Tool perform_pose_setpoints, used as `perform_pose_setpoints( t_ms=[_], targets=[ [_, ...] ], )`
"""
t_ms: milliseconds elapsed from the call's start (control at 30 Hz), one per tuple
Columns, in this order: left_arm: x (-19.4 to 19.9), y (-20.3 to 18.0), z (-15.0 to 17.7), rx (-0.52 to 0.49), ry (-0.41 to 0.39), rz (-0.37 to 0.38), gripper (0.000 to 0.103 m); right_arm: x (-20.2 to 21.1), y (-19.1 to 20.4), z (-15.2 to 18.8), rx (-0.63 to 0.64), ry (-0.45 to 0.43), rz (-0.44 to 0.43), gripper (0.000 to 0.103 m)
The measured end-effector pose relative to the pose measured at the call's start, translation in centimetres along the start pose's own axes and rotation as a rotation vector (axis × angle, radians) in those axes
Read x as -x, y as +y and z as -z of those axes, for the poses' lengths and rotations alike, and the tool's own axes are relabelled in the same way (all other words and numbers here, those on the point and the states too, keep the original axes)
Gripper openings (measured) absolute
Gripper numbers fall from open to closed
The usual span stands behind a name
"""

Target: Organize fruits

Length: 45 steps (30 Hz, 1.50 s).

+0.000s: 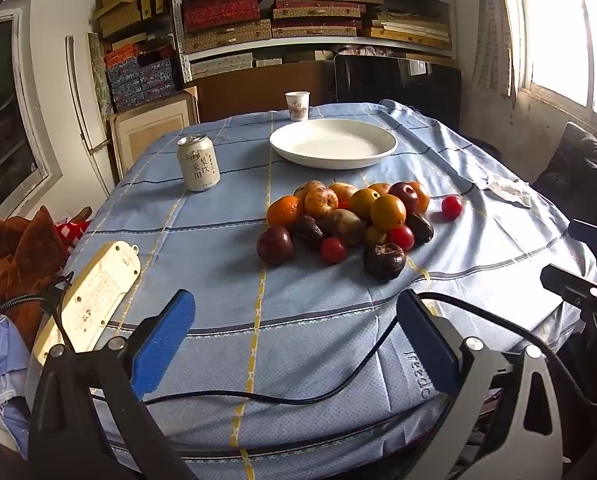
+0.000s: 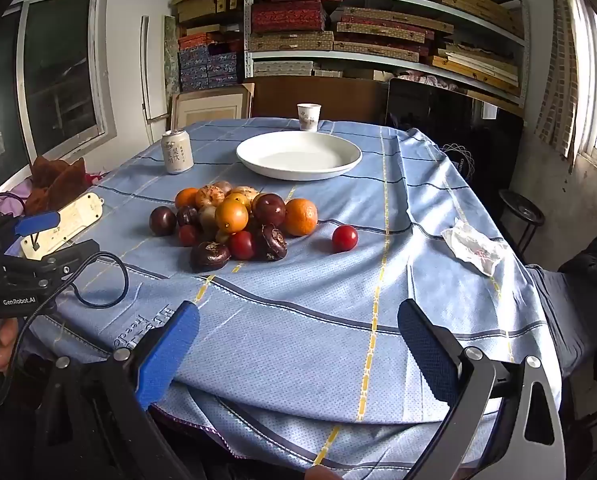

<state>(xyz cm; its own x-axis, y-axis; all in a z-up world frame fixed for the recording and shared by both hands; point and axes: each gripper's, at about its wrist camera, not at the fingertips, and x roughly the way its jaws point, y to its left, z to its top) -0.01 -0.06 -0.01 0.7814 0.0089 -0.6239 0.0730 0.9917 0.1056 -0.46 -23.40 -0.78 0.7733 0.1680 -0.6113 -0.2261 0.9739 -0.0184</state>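
The fruits [image 2: 234,220] lie in one loose pile on the blue checked tablecloth [image 2: 378,320], in the middle of the table and a little to the left in the right wrist view. Behind the pile, on the far side, stands an empty white plate [image 2: 298,172], which I judge to be the place for them. One small red tomato [image 2: 345,238] lies alone, to the right of the pile and apart from it.

The left gripper [image 1: 298,344] and the right gripper [image 2: 298,352] both hover over the near edge of the table, well apart from the fruits. The jaws of each are spread wide and hold nothing.

About handling: the oranges [image 2: 300,217] look firm and round, so they can take a moderate squeeze across the widest part, but they will roll easily on the cloth. The dark wrinkled fruits [image 2: 209,255] at the near side are perhaps passion fruits; the view is not sharp enough to be sure. Their skin seems dry and not slippery. The small tomatoes are soft and smooth, so only a light grip at the middle is safe. The lone tomato is the easiest to take first, because no neighbour blocks the fingers. Pulling one fruit from the pile may make the others roll.

A drink can [image 2: 177,152] stands at the far left, and a paper cup [image 2: 309,117] beyond the plate.
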Motion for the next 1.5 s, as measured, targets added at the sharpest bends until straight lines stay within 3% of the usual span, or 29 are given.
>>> perform_pose_setpoints(
  t_ms=[1500],
  targets=[
    [-0.71, 0.41, 0.51, 0.014, 0.031, 0.001, 0.099, -0.04, 0.09, -0.03, 0.000, 0.009, 0.003, 0.100]
  ],
)
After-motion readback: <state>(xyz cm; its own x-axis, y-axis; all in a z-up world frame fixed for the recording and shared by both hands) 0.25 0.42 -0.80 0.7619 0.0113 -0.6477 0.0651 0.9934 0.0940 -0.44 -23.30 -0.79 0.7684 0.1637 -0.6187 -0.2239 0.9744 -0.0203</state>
